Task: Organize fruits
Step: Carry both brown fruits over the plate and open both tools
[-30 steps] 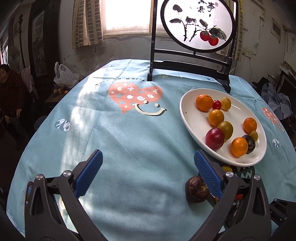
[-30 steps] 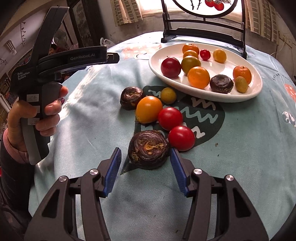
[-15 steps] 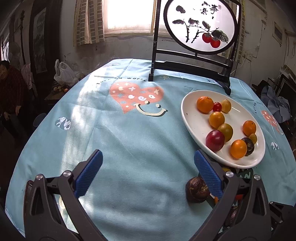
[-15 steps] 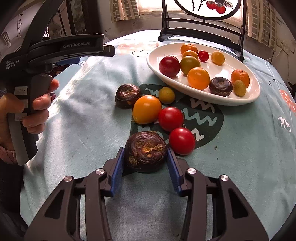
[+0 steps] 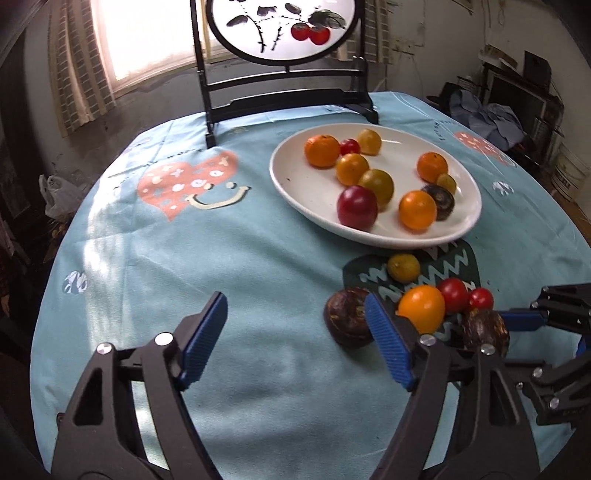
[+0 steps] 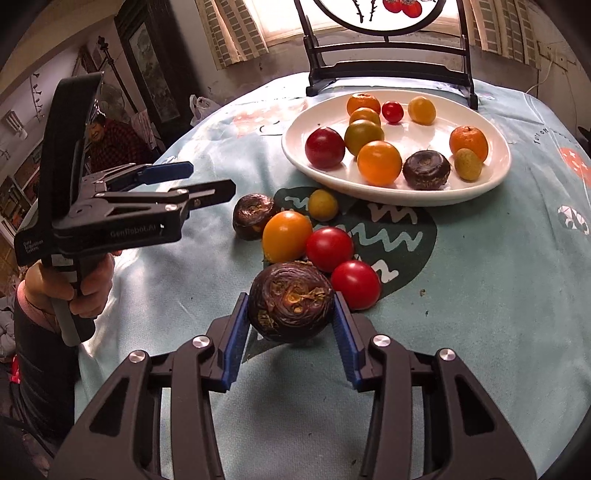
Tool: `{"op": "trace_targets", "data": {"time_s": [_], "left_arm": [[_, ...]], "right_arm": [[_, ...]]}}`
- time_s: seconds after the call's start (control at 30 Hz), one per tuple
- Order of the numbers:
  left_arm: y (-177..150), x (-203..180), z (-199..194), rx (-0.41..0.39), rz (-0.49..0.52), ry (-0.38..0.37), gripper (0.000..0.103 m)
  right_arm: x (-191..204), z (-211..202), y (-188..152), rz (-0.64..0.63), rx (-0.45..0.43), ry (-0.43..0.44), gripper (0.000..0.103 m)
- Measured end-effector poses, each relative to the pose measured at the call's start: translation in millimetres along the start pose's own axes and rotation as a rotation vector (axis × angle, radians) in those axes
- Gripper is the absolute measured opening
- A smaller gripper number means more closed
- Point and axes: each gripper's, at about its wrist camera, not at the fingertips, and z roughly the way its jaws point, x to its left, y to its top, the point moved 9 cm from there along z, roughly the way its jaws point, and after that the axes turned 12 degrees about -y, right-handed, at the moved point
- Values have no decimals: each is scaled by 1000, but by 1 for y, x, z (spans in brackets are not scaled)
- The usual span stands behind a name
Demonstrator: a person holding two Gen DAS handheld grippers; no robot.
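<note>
My right gripper [image 6: 290, 332] is shut on a dark brown wrinkled fruit [image 6: 291, 301] and holds it just above the cloth; it also shows in the left wrist view [image 5: 484, 330]. Loose on the cloth lie a second dark fruit [image 6: 254, 216], an orange fruit [image 6: 286, 235], two red tomatoes [image 6: 329, 248] and a small green fruit [image 6: 322, 204]. The white plate [image 6: 495, 177] behind them holds several fruits. My left gripper [image 5: 295, 341] is open and empty above the cloth, left of the second dark fruit [image 5: 347, 321]; it also shows in the right wrist view [image 6: 177, 181].
A black stand with a round painted screen [image 5: 280, 33] rises at the table's far edge behind the plate. The light blue tablecloth [image 5: 184, 251] covers the round table. A person [image 6: 110, 140] sits at the far left beyond the table.
My right gripper has closed on the dark fruit and lifted it slightly off the cloth. My left gripper has swung right, toward the loose fruits, staying open.
</note>
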Motion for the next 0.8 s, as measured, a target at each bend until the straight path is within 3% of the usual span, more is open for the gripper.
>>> {"op": "trace_targets", "data": {"time_s": [0.23,0.8], "left_arm": [[-14,-22,17,70,87,-51,68],[-21,-31,39,116,79,-98,44]], "right_arm": [[-5,-3,1,23,-8,-2,45],[-9,-9,3,33,-31,-18,45]]}}
